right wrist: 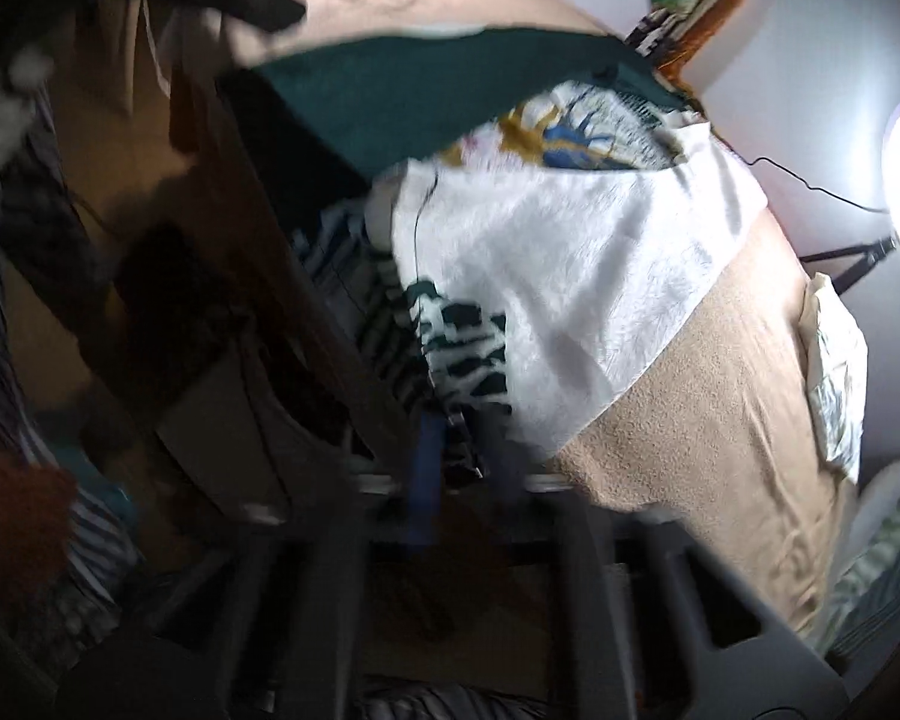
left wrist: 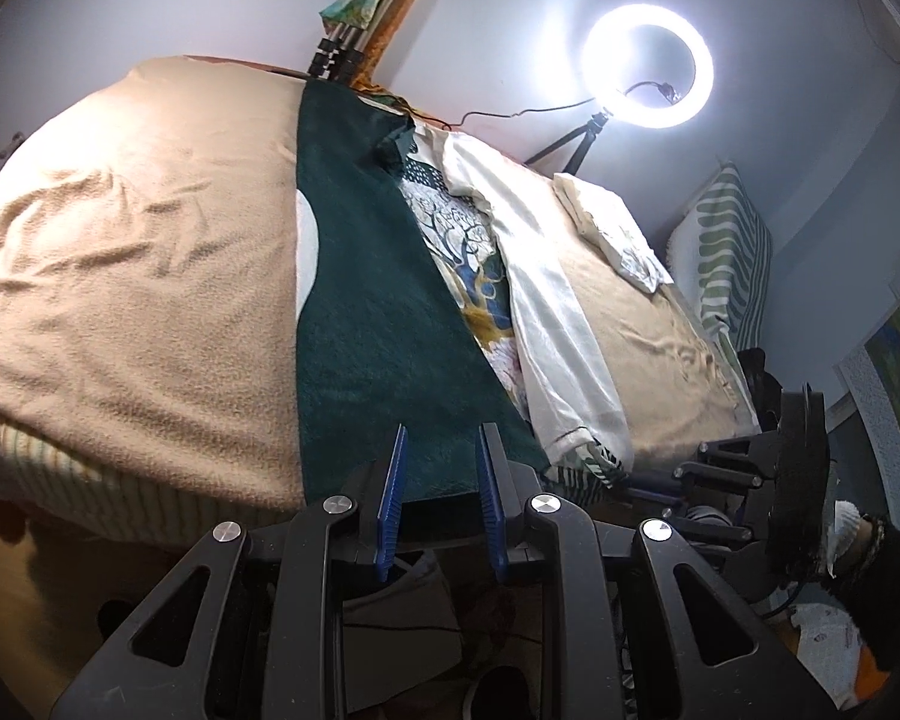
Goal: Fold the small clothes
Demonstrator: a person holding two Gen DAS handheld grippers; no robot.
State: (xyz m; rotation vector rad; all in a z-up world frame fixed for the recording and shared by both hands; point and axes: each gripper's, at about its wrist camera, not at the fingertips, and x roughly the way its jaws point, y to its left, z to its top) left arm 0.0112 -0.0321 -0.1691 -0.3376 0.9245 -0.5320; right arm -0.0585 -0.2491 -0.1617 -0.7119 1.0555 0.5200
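Green garment (left wrist: 366, 276) lying lengthwise away across bed (left wrist: 132, 252), left gripper (left wrist: 438, 504) jaws spread (right gripper (right wrist: 456, 456) blurred, cannot tell)

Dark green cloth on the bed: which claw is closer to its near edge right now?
Left. The left claw sits open, its fingers astride the dark green cloth at its near edge. The right claw is off to the side, at the white garment's black-patterned hem.

No legible text, label, brand, number or sign appears in either wrist view. The printed garment (left wrist: 474, 264) at 12 o'clock from the left gripper carries only pictorial tree motifs, no lettering.
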